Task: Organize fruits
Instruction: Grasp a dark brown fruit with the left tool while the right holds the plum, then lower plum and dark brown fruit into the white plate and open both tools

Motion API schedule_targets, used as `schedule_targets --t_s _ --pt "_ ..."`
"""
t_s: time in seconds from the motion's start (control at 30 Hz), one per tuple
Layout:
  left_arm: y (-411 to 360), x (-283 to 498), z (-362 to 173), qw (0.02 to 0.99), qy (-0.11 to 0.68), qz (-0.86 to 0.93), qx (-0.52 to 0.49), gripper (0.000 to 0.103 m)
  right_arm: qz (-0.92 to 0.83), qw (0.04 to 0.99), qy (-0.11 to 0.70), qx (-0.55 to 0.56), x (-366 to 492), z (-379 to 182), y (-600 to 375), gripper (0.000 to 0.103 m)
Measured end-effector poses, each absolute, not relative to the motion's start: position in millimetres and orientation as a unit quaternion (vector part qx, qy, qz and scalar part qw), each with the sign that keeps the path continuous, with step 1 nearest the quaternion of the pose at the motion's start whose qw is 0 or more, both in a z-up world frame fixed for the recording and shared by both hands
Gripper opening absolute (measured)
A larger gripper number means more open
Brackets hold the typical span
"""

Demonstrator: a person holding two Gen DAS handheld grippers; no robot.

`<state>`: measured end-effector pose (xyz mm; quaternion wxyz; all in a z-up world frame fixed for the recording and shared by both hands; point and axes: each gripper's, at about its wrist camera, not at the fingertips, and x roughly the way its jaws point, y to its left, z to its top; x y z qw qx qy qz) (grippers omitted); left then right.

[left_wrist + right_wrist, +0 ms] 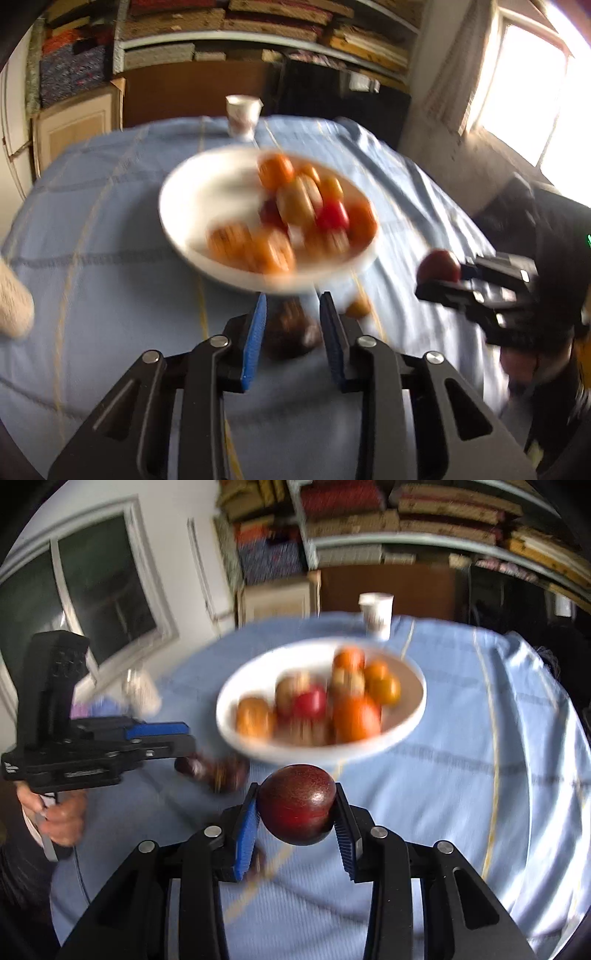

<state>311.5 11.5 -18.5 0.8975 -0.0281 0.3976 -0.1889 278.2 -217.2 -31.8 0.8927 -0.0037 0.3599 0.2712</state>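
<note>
In the right wrist view, the right gripper [296,808] sits at the lower centre of the frame, its two blue pads pinching a dark red plum [297,803] from left and right. The plum is nearly round, with no real long axis, and it is held clear of the blue tablecloth [461,794]. Directly above it in the picture, hence straight ahead along the fingers, stands the white bowl [236,734], already holding orange, yellow and red fruit. Its near rim lies just beyond the plum. That is the relation the next move likely turns on: the bowl is dead ahead of the loaded fingers, so a short forward carry over the rim would place the plum.

The left gripper [293,314] shows at the lower centre of its own view. Its pads are drawn fairly close together, with a dark brown fruit [290,332] blurred between them; whether the pads actually press on it I cannot tell. From the right wrist view, dark fruit [210,770] appears just under the left fingers at middle left. A small orange fruit [358,307] lies on the cloth just right of the left fingers, below the bowl's rim.

Farthest off, at the upper centre, a paper cup [242,114] stands behind the bowl.
</note>
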Motion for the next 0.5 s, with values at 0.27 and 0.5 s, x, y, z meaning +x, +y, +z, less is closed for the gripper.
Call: schedule_targets --t_s 0.27,0.5 --pt "18.7 401.2 2.7 0.907 0.394 -0.141 -0.045 0.029 0.229 0.908 0.349 0.042 357.1 -21.2 -196.7 0.038" --pt "44.1 326.3 0.5 0.901 0.393 -0.180 -0.029 0.030 0.245 0.906 0.335 0.088 348.6 -8.9 -214.8 0.038"
